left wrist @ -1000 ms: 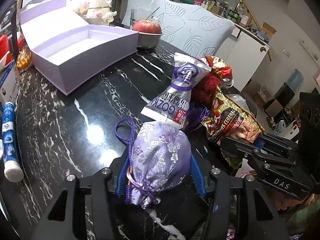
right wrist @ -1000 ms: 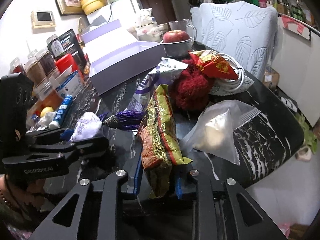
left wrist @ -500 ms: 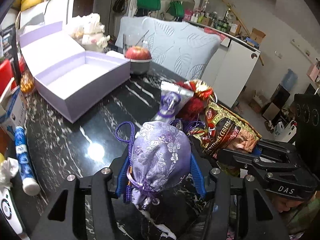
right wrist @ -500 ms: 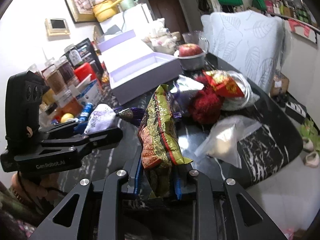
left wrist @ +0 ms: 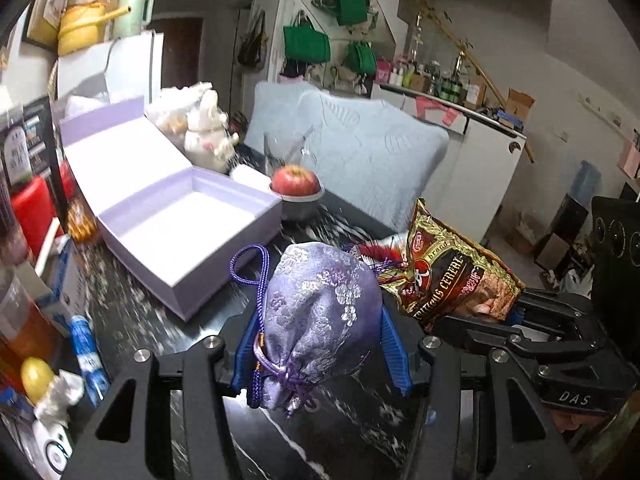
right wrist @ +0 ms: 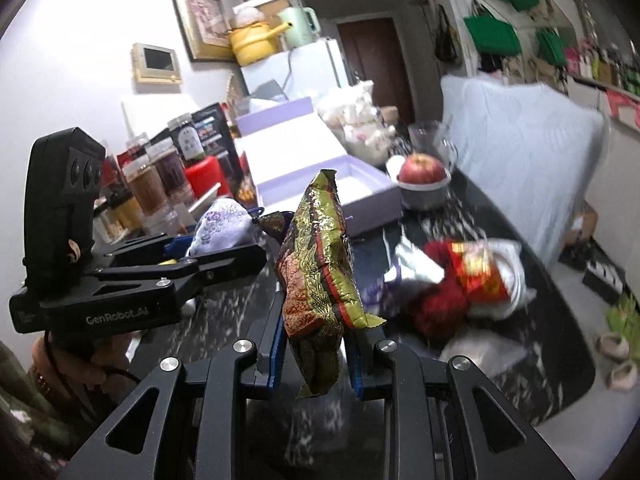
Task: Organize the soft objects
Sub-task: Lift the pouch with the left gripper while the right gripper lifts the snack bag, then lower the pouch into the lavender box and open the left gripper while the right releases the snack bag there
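Here the left gripper (left wrist: 320, 344) has its blue-padded fingers (left wrist: 394, 350) pressed against both sides of a purple brocade pouch (left wrist: 320, 316), its knotted neck hanging toward the camera and its purple cord (left wrist: 256, 268) looping off to the left. The right gripper (right wrist: 314, 344) pinches a gold-and-red snack bag (right wrist: 320, 264) much more narrowly — the fingers (right wrist: 276, 340) nip its lower end, and the bag stands upright above them. Both tools tilt downward and forward, side by side over the black marbled worktop (left wrist: 132, 320), each load held clear of the surface. A hand (right wrist: 96, 356) grips the left tool's handle in the right wrist view. Ahead sits an open lilac box (left wrist: 188, 232), lid flipped back, its white inside bare. Behind it a metal bowl (left wrist: 298, 206) holds a red apple (left wrist: 295, 179). A red fuzzy bundle (right wrist: 440, 308) and other packets lie on the worktop to the right.
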